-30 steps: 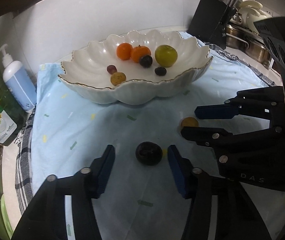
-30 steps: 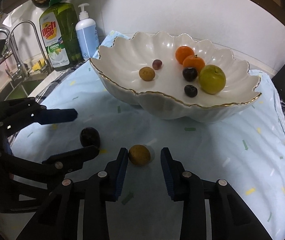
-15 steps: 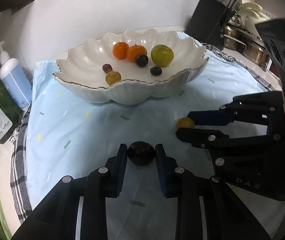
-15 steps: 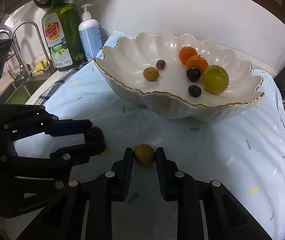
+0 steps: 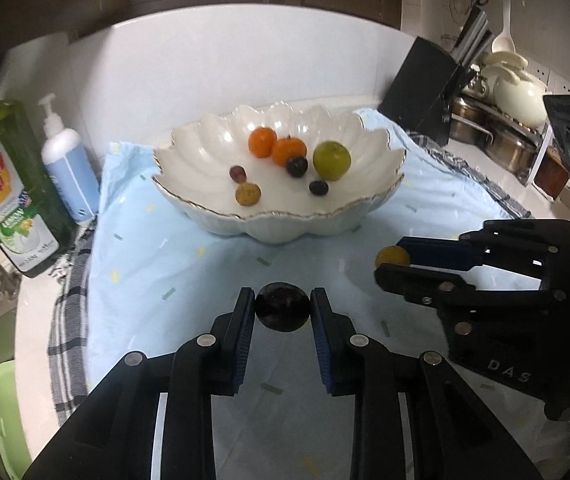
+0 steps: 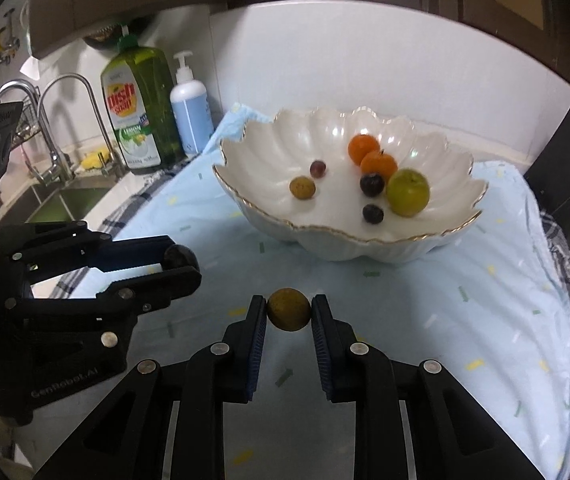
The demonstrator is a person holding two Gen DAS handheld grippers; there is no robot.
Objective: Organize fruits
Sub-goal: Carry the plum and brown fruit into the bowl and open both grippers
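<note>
Here each hand-held gripper [image 5: 283, 307] [image 6: 288, 309] pinches one fruit: dark plum [image 5: 282, 313], yellow fruit [image 6: 288, 309].

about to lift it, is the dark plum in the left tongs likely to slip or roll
The dark plum looks round and glossy, so it could slip. The left tongs pinch it only at the tips, so it may pivot. Dropped on the blue cloth, it would probably roll.

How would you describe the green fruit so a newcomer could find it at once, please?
Start at the scalloped white bowl on the blue cloth. The green fruit lies at its right side, beside two tangerines. It is the largest fruit there and the only green one.
</note>
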